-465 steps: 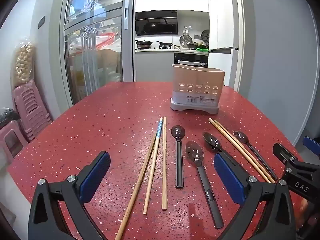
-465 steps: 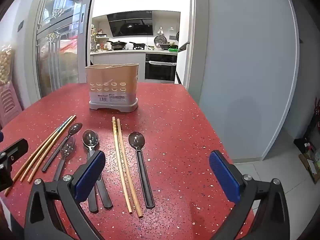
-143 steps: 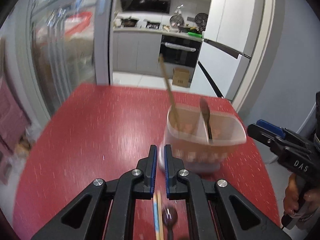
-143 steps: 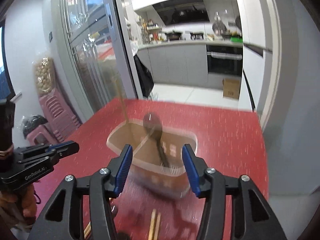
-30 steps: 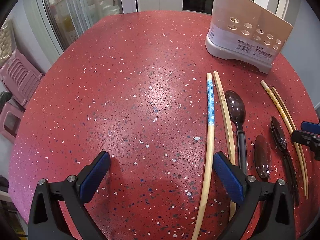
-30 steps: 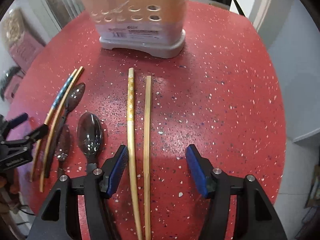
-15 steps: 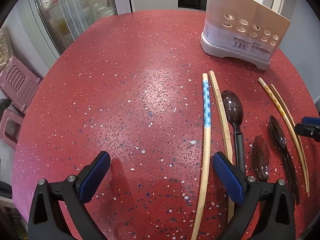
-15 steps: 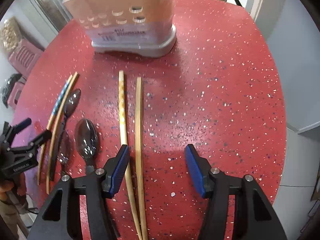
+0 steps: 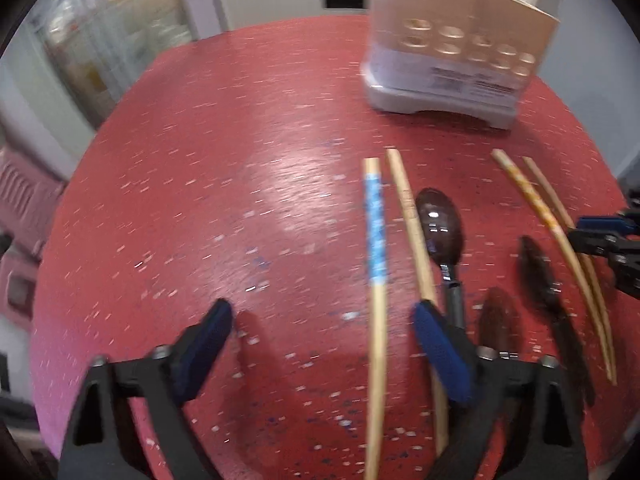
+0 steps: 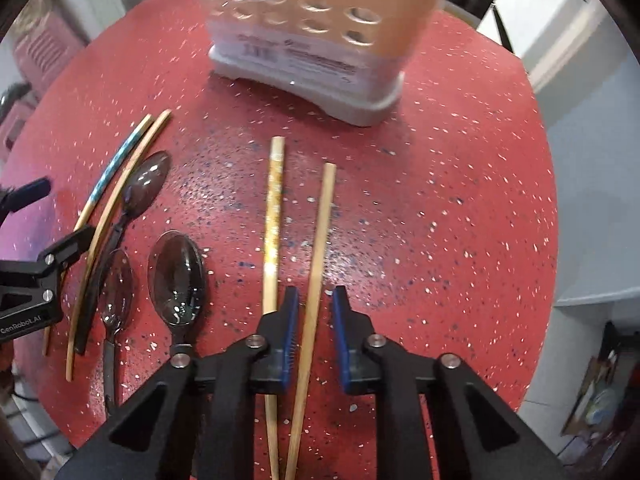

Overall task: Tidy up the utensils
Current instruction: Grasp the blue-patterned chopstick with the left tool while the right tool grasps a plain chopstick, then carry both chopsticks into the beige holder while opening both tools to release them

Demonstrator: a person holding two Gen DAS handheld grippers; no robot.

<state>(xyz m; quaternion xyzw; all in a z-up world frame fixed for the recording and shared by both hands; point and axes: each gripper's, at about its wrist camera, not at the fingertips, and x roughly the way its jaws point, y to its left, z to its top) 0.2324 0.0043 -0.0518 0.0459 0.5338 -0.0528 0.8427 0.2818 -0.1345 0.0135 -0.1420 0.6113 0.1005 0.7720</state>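
A beige utensil holder (image 9: 456,52) (image 10: 320,20) stands at the back of the red table (image 9: 240,200). My left gripper (image 9: 324,344) is open low over the table; a blue-banded chopstick (image 9: 376,264) lies between its fingers and a plain chopstick (image 9: 412,240) runs under the right finger. My right gripper (image 10: 314,320) is half closed around a plain chopstick (image 10: 320,240), pads not touching it. A patterned chopstick (image 10: 272,224) lies just left of it. Three dark spoons (image 10: 176,272) (image 10: 144,192) (image 10: 116,292) lie between the pairs.
The table's right edge (image 10: 548,240) drops to the floor. Pink stools (image 9: 20,216) stand off the left side. The left gripper shows in the right wrist view (image 10: 40,264), the right gripper in the left wrist view (image 9: 604,236).
My right gripper has dropped lower and narrowed its jaws around the plain right-hand chopstick. My left gripper has shifted right and lower, so the blue-banded chopstick now lies between its fingers.
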